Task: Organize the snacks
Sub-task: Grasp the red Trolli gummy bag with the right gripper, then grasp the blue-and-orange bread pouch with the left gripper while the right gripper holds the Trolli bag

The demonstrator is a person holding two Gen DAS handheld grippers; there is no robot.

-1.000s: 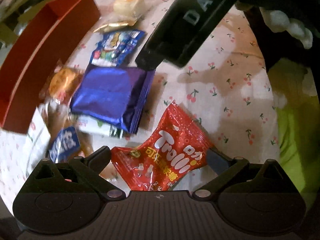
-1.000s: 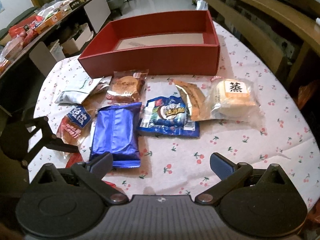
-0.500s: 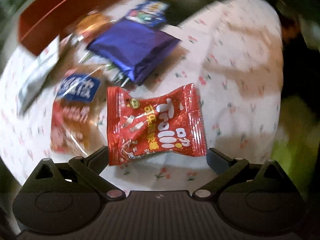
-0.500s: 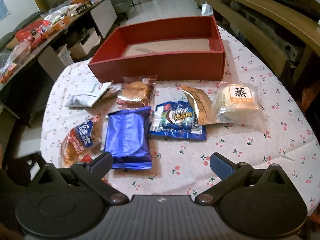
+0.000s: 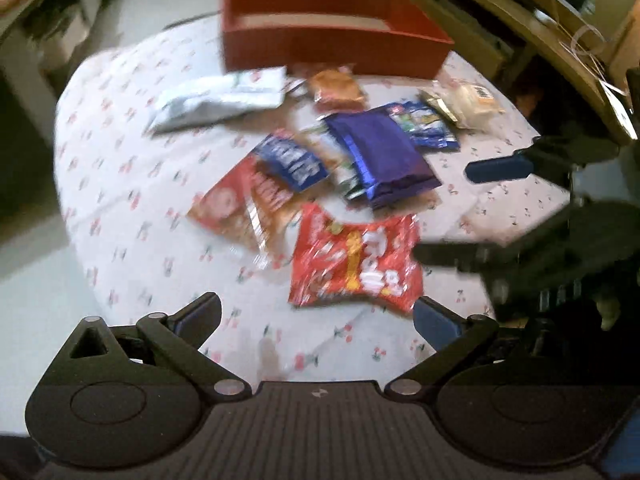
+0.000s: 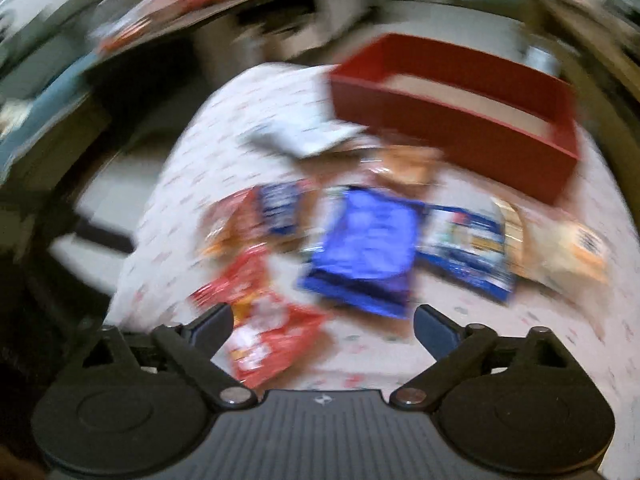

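Left wrist, my jaws: left gripper (image 5: pixel 316 312) spread wide, holding nothing.
Left wrist, target: the red gummy bag (image 5: pixel 354 258) lies flat on the cherry-print tablecloth (image 5: pixel 120 184) just ahead of me, toward 1 o'clock.
Left wrist, destination: red box (image 5: pixel 320 42) at 12 o'clock, past the pile, looks empty as far as I can see in.
Left wrist, neighbour: right gripper (image 5: pixel 460 216) reaches in from 3 o'clock, open, close beside that red bag.
Left wrist, how I'd do it: one of us should take it, pinch a crimped edge, lift clear of the blue packet (image 5: pixel 380 158).
Right wrist, my jaws: right gripper (image 6: pixel 324 320) also wide apart, nothing between.
Right wrist, target: red gummy bag (image 6: pixel 264 332) at 11 o'clock, by my left finger; red box (image 6: pixel 460 120) at 1 o'clock.
Right wrist, hard to read: heavy motion smear, labels unreadable, packet edges uncertain, box floor partly hidden.
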